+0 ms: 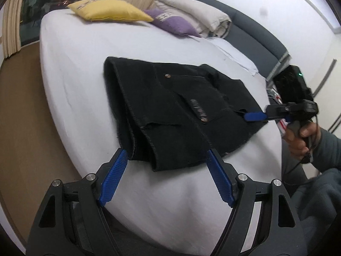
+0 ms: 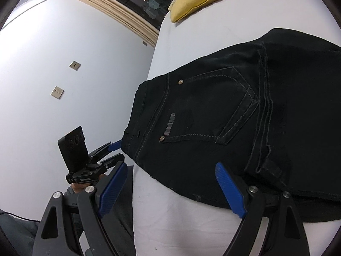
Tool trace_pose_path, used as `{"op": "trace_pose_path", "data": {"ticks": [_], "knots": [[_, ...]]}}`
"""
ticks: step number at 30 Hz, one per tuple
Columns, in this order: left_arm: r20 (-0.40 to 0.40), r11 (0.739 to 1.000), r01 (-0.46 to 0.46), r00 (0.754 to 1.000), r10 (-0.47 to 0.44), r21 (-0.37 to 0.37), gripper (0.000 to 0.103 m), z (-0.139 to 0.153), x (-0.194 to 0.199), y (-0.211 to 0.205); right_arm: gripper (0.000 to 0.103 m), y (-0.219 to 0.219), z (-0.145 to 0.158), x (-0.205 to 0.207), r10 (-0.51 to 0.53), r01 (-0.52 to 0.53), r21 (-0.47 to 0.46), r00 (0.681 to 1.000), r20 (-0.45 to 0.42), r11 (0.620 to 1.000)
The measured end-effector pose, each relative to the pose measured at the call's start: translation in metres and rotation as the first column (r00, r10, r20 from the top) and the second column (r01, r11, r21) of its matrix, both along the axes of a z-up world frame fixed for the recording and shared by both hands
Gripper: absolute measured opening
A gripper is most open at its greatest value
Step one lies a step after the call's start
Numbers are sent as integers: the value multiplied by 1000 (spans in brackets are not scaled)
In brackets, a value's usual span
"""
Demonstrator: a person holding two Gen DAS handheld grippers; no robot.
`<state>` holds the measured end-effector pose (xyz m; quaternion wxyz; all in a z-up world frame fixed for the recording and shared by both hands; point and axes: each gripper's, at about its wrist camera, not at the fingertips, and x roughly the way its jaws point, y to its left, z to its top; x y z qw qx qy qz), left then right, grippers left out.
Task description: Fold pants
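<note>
A: Left wrist view: the pants (image 1: pixel 170 111) lie folded into a thick black bundle on the bed (image 1: pixel 70 64), back pocket and waistband up. The left gripper (image 1: pixel 167 155) hangs at the bundle's near edge, jaws spread wide, one blue finger at each side of the cloth and nothing clamped.

B: And the right gripper (image 1: pixel 254 116)?

A: It comes in from the right, held by a hand (image 1: pixel 302 136), its blue tip over the waistband corner. From here I cannot tell how its jaws stand.

B: The right wrist view settles it: the right gripper's fingers (image 2: pixel 113 189) stand far apart, holding nothing, with the pants lying ahead of them.

A: Past the pants sit a yellow pillow (image 1: pixel 108 10), a purple pillow (image 1: pixel 172 22) and a folded quilt (image 1: pixel 198 12).
</note>
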<state>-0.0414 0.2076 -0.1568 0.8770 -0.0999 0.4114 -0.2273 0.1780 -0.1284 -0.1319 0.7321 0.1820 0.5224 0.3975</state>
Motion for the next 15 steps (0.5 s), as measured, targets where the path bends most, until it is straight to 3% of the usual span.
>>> {"op": "trace_pose_path", "data": {"ticks": [9,12,15], "knots": [[90,999,-29,996,25,39,76,28,10,-8,87,11,2,-4,27,-27,-5,1000,-8,1000],[57,998,32,998,-35,52,76,25,21,-12,87,12,0,-3,26,-26,-9,1000,-15,1000],[-32,988,125,992,-122,96,75,9,26,-27,87,12,1,-4,29,-29,-15,999,-16,999]]}}
